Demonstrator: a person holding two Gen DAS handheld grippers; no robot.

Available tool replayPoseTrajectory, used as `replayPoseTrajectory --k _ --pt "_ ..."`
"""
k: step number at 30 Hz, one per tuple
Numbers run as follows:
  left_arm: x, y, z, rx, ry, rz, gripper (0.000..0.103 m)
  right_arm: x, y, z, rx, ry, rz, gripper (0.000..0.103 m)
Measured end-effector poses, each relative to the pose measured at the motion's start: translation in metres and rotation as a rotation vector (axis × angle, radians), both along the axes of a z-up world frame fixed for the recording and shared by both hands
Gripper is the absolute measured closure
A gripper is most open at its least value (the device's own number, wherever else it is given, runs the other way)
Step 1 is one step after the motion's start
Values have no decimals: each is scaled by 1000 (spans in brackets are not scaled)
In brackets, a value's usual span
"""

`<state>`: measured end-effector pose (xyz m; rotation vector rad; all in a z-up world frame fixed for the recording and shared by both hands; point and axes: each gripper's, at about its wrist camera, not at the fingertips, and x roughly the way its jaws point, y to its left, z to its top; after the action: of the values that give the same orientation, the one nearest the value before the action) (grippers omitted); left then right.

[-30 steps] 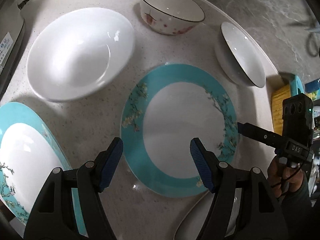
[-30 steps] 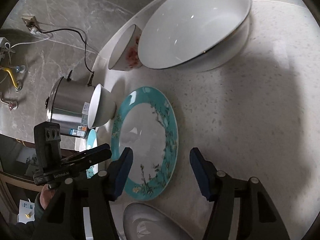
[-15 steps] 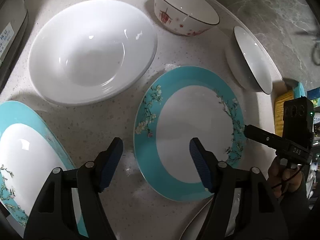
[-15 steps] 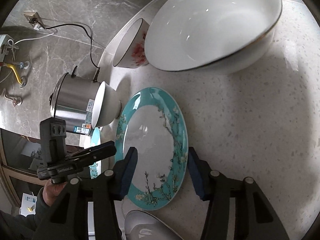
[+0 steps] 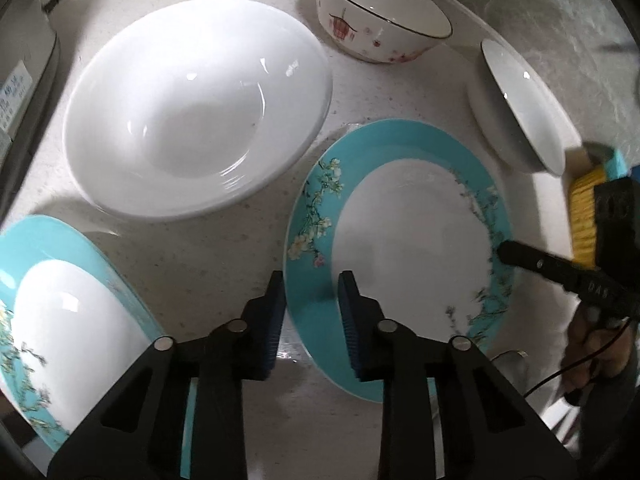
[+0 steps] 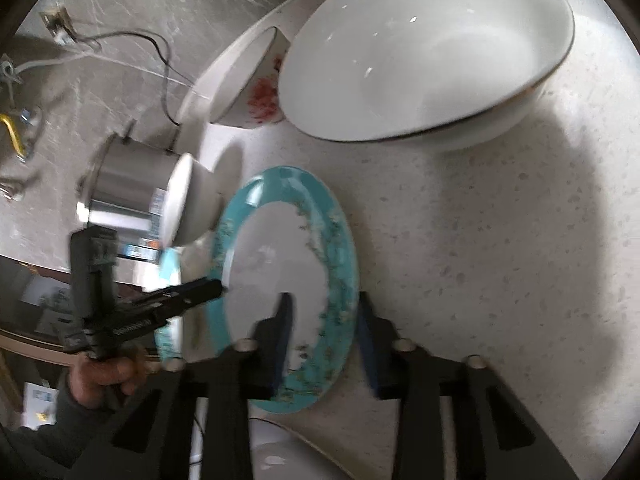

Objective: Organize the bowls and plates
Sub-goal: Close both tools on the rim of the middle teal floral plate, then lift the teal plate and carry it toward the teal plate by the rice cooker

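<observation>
A teal-rimmed plate with a white centre and blossom print lies on the speckled counter. My left gripper straddles its near-left rim, jaws closing, one pad outside the edge and one on the teal band. In the right wrist view the same plate has its opposite rim between the pads of my right gripper, jaws also closing on it. Each view shows the other gripper's tip at the far rim: the right gripper and the left gripper.
A large white bowl, a red-flowered bowl and a small white bowl stand beyond the plate. A second teal plate lies at the left. A steel pot and a yellow brush sit off the counter's edge.
Both pairs of jaws have narrowed from wide apart to close around the teal plate's rim. Both views have shifted slightly toward the plate.
</observation>
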<state>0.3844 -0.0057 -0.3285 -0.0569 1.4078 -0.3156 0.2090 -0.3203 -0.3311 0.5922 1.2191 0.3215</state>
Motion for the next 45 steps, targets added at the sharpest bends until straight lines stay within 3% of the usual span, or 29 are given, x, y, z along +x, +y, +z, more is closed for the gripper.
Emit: replayPoseTrajectory --k 6,15,24,33,40,45 --pt "-1 -5 3 22 -17 -4 79 0 5 4 -63 6 -11 90" --pt "-10 -9 8 -18 -9 -4 82 -1 -2 15 -99 -15 -34 90" --pt "-26 -14 47 -34 -50 -24 83 -19 -6 43 -95 -42 -45 90" --pt "-95 -31 70 -67 -42 -68 82 -81 -11 78 -106 -64 -68 90" --pt "-172 -42 61 -55 2 -109 82 -145 -12 71 -124 -14 -76 90" --pt "-203 -51 45 -18 19 -131 82 -170 -10 58 -165 11 -60 90"
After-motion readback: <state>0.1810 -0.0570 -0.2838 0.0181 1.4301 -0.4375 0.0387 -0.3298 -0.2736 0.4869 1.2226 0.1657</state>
